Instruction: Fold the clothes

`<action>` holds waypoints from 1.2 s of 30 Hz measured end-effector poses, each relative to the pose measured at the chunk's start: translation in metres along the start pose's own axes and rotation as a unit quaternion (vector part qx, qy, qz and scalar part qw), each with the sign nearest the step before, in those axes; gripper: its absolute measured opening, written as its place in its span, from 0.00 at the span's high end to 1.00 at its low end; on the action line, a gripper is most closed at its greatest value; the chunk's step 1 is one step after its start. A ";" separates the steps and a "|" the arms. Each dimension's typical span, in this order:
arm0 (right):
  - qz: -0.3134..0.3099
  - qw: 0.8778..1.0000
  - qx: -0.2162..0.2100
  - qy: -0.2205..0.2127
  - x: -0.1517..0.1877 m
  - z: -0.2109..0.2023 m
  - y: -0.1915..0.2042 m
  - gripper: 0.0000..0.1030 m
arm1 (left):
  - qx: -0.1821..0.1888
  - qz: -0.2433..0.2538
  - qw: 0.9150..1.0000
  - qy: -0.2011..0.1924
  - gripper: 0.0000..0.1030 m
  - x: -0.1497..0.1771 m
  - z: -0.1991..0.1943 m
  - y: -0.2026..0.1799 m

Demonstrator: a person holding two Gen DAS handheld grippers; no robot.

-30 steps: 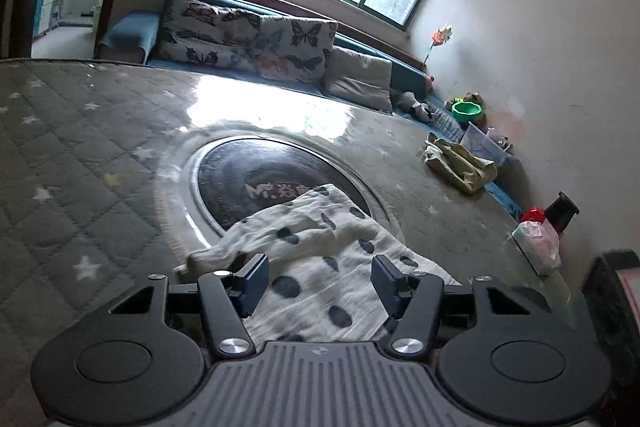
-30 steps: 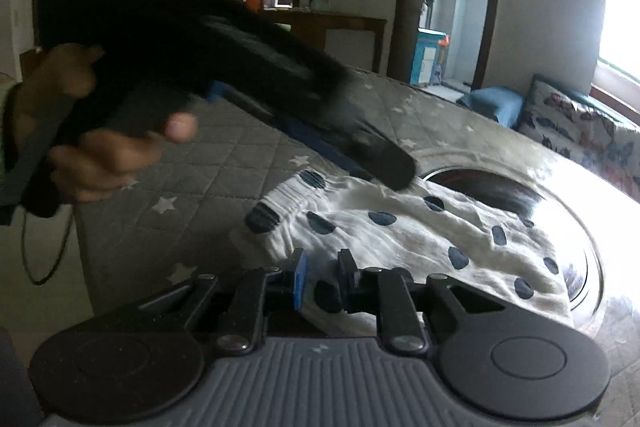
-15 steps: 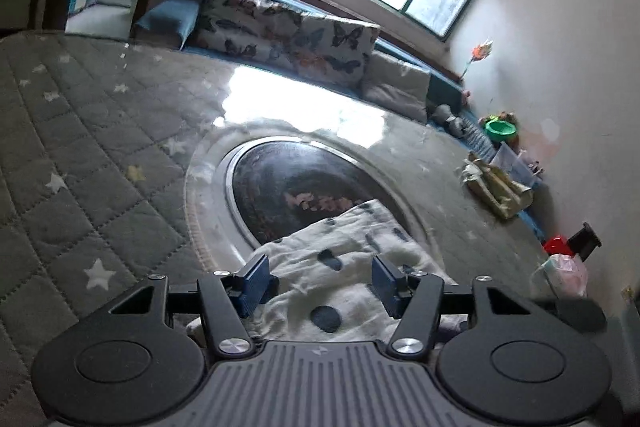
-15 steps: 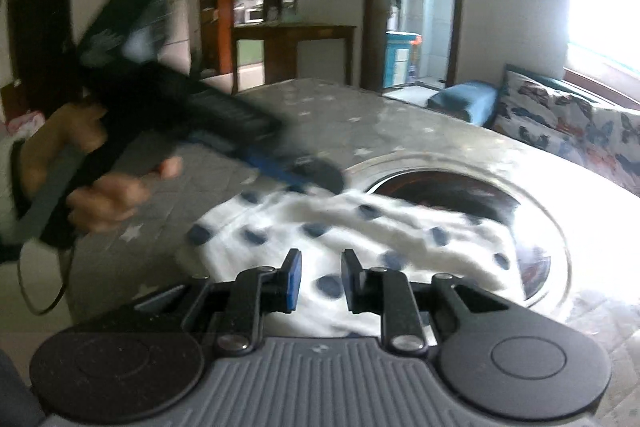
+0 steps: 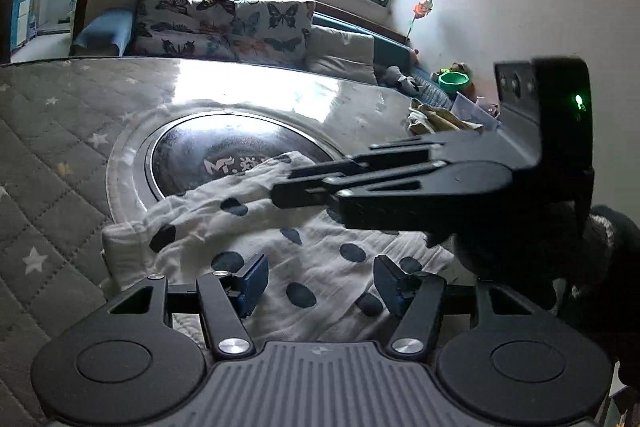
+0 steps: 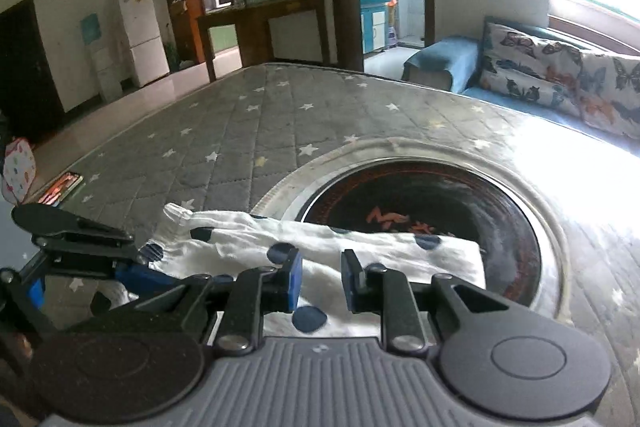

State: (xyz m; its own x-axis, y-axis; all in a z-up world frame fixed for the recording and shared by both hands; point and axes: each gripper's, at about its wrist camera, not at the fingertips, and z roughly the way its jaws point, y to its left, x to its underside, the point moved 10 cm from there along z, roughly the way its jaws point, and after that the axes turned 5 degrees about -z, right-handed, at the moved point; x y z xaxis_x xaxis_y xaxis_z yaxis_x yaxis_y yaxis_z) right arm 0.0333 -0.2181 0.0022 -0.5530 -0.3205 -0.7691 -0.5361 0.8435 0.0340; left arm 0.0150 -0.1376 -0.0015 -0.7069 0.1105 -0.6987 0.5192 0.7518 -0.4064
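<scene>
A white garment with dark blue dots (image 5: pixel 280 227) lies on the grey star-quilted table (image 5: pixel 48 131), partly over a round black inset (image 5: pixel 192 151). It also shows in the right wrist view (image 6: pixel 360 247). My left gripper (image 5: pixel 318 281) is open and empty, low over the near part of the garment. My right gripper (image 6: pixel 319 277) is open with a narrower gap, empty, just above the garment's near edge. The right gripper crosses the left wrist view from the right (image 5: pixel 352 183). The left gripper shows at the lower left of the right wrist view (image 6: pixel 132 267).
A yellowish cloth (image 5: pixel 436 117) lies at the table's far right edge. A sofa with butterfly cushions (image 5: pixel 224 23) stands behind the table. A phone-like object (image 6: pixel 62 187) lies at the table's left edge. A green bowl (image 5: pixel 454 81) sits by the wall.
The right gripper has come forward over the garment and now shows in the left wrist view. The left gripper dropped lower at the garment's left end. The right jaws opened a little wider.
</scene>
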 end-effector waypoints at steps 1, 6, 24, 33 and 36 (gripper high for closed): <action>-0.002 1.000 -0.003 0.003 -0.001 0.004 0.001 0.80 | 0.003 -0.002 1.000 0.002 0.40 0.001 0.001 0.001; -0.007 0.999 -0.003 0.031 0.000 0.024 -0.001 0.80 | 0.003 0.001 1.000 0.014 0.40 0.009 0.004 0.005; 0.020 0.999 0.022 0.024 -0.007 0.035 -0.025 0.80 | 0.002 -0.005 1.000 0.004 0.35 0.008 -0.005 0.006; 0.030 0.998 0.044 0.034 0.024 0.009 -0.035 0.79 | -0.017 -0.037 0.999 -0.024 0.34 -0.005 -0.023 0.021; 0.041 0.998 0.045 0.016 0.029 -0.008 -0.032 0.70 | -0.028 -0.045 0.998 -0.038 0.31 -0.005 -0.037 0.026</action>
State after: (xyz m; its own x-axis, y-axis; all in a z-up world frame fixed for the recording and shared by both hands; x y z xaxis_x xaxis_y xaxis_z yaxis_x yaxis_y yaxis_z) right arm 0.0297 -0.2574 -0.0159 -0.6143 -0.2612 -0.7446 -0.4299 0.9020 0.0383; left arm 0.0139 -0.0944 0.0132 -0.7098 -0.0070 -0.7044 0.4268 0.7913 -0.4379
